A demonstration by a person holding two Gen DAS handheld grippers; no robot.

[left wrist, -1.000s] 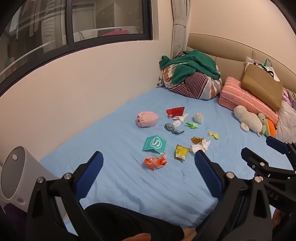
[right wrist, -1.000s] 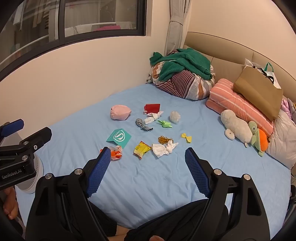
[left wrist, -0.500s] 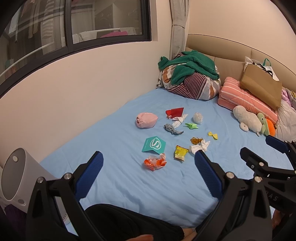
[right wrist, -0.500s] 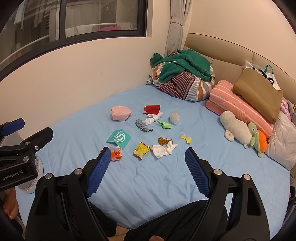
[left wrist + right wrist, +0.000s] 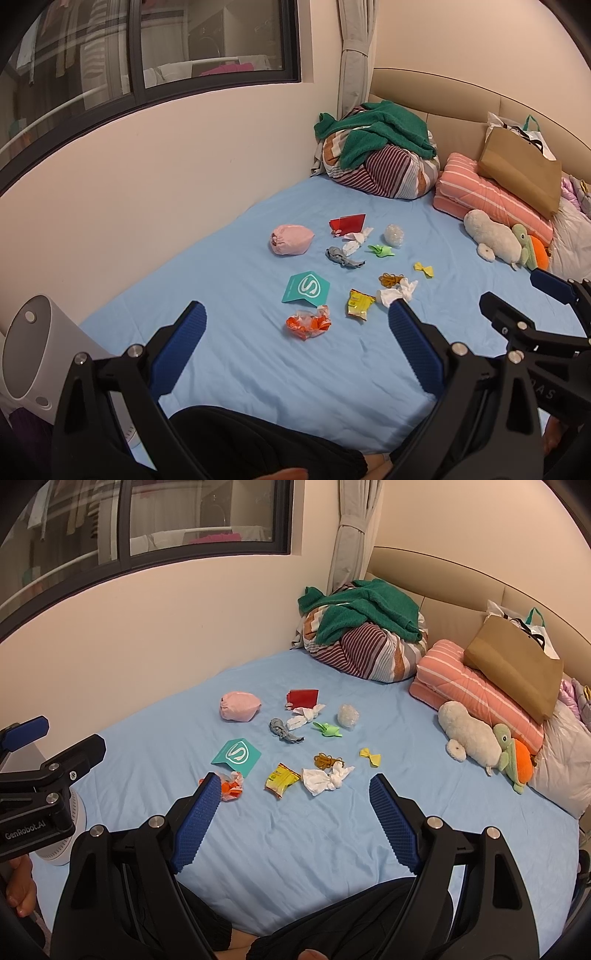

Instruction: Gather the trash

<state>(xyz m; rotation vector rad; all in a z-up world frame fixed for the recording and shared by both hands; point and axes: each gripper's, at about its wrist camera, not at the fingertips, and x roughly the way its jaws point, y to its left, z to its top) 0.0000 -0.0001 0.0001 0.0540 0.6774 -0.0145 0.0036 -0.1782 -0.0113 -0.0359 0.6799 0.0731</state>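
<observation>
green towel [image 5: 364, 607] on striped bundle [image 5: 369, 653] | paper bag [image 5: 513, 674] — on pink quilt [image 5: 476, 698] | plush toys [image 5: 469, 736] — beside quilt

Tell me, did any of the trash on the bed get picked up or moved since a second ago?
No. Both the left gripper and the right gripper hang over the near edge of the blue bed, jaws wide open and empty, as before. The orange wrapper, yellow packet and white tissue lie where they were.

sheet [image 5: 236, 369]: light blue
card [image 5: 306, 287]: teal, white logo
wrapper [image 5: 308, 323]: orange
pouch [image 5: 291, 239]: pink
blanket [image 5: 491, 201]: pink, white stripes
</observation>
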